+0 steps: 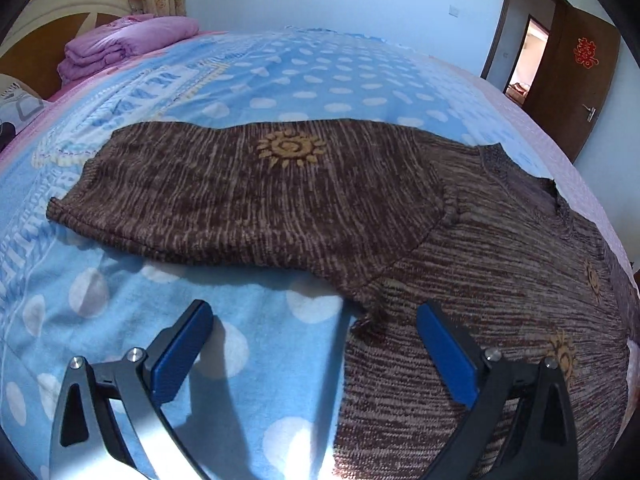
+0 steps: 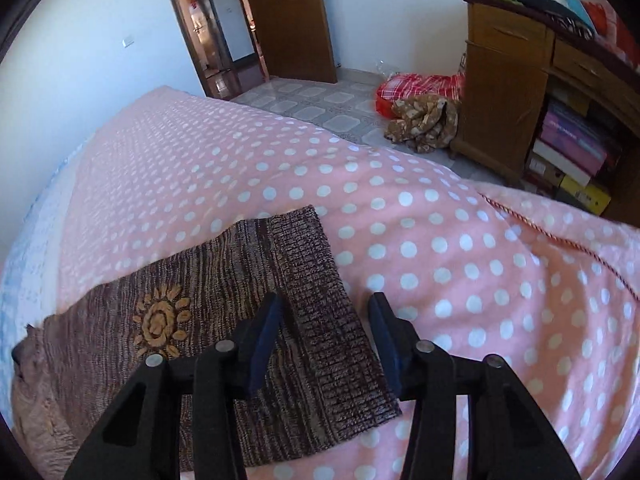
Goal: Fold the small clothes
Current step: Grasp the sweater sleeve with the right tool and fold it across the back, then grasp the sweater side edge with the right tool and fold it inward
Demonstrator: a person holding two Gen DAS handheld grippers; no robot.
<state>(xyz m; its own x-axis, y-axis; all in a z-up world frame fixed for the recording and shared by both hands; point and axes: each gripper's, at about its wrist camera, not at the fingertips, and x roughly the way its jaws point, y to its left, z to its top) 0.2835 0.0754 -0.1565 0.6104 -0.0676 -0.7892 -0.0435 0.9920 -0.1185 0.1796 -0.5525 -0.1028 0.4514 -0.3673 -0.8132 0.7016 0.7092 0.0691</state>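
Observation:
A small brown knit sweater (image 1: 256, 196) with yellow sun motifs lies flat on the bed. In the left wrist view one sleeve stretches left across the blue dotted blanket (image 1: 160, 304) and the body fills the right side. My left gripper (image 1: 316, 320) is open and empty, just above the armpit where sleeve meets body. In the right wrist view the sweater's ribbed hem (image 2: 324, 312) lies on the pink dotted blanket (image 2: 440, 248). My right gripper (image 2: 326, 312) is open, its jaws straddling the hem band, holding nothing.
Folded purple bedding (image 1: 120, 44) sits by the headboard at far left. Beyond the bed's foot are a tiled floor with a red bag and a brown cloth heap (image 2: 420, 116), a wooden cabinet (image 2: 504, 84) and a brown door (image 2: 292, 16).

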